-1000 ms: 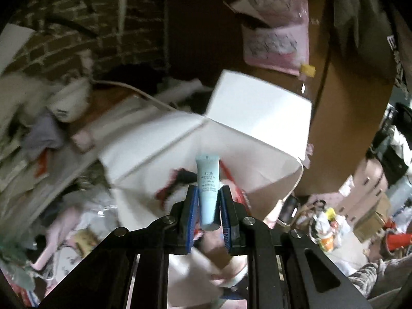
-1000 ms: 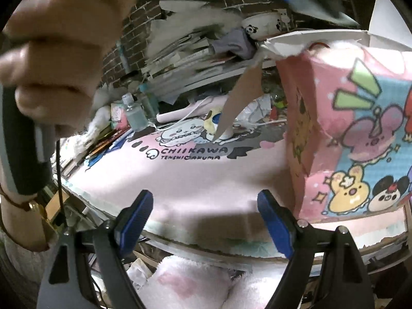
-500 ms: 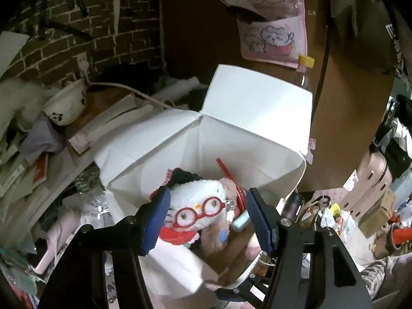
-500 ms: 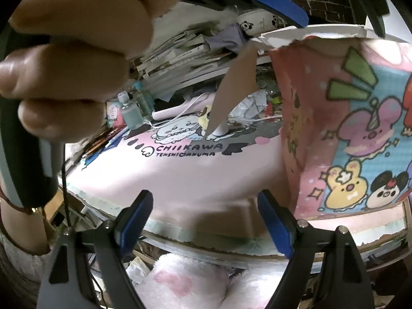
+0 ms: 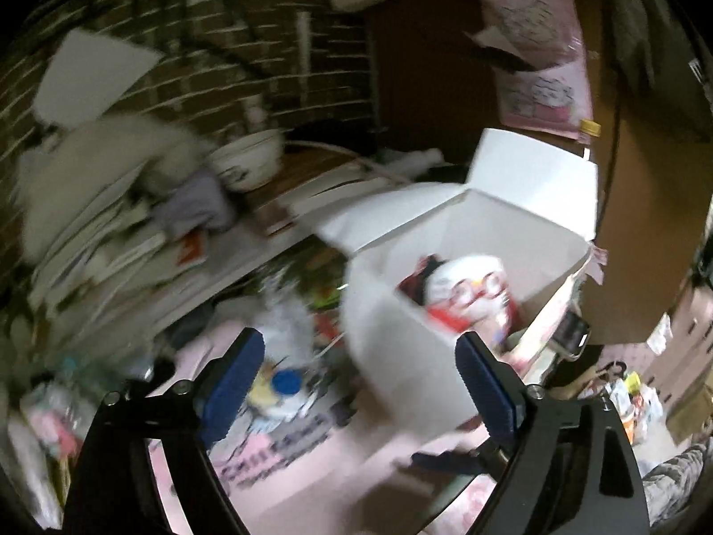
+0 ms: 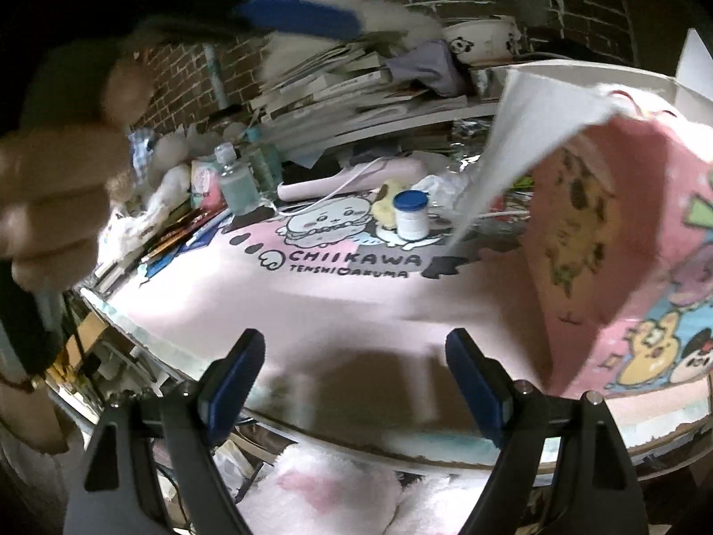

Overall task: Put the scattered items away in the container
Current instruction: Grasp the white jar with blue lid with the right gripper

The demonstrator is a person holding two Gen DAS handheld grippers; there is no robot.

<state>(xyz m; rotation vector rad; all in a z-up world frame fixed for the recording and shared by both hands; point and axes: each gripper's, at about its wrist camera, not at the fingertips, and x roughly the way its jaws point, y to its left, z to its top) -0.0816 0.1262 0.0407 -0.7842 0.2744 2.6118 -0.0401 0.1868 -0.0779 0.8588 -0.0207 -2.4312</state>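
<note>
Right now both my grippers are spread wide and hold nothing. My left gripper (image 5: 358, 383) hovers over the pink printed mat (image 5: 312, 481), blue padded fingers apart; at two o'clock sits the white-lined cardboard box (image 5: 512, 232), flaps up, with a soft plush with red glasses (image 5: 468, 290) inside. My right gripper (image 6: 356, 385) hangs low at the mat's edge. A small round white jar with a blue lid (image 6: 411, 216) stands at twelve o'clock, the box's pink cartoon wall at three.

left gripper (image 5: 356, 383): tube gone from between its pads, jaws now wide apart | swung left off the box (image 5: 526, 232) | blue-capped jar (image 5: 285, 382) now in its view
</note>
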